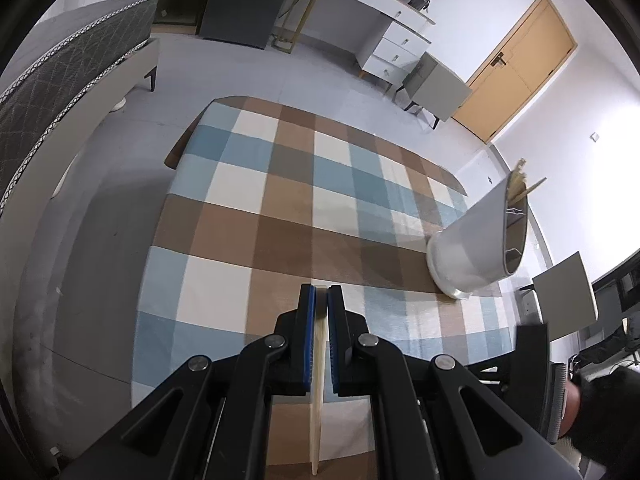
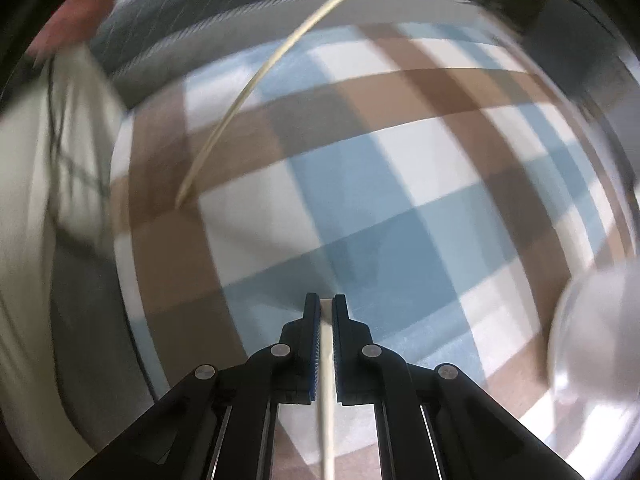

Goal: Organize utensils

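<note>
Both the left gripper [image 1: 321,294] and the right gripper [image 2: 326,300] have fingers clamped on a pale chopstick [image 1: 319,360] each, above the table [image 1: 224,236]; collection step in hand, next requiring carriage to the white holder [image 1: 472,240] right of the left fingers.

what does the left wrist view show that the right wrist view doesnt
Only the left wrist view: the white holder seen sharply, with chopsticks poking out of its top, plus the room behind, with an orange door and a white dresser.

Only the right wrist view: the right tool shut on a pale chopstick, and a second chopstick crossing the frame, all motion-blurred.

Both: the checked tablecloth, and a tool clamped on a pale chopstick; in the left view, the left tool.
</note>
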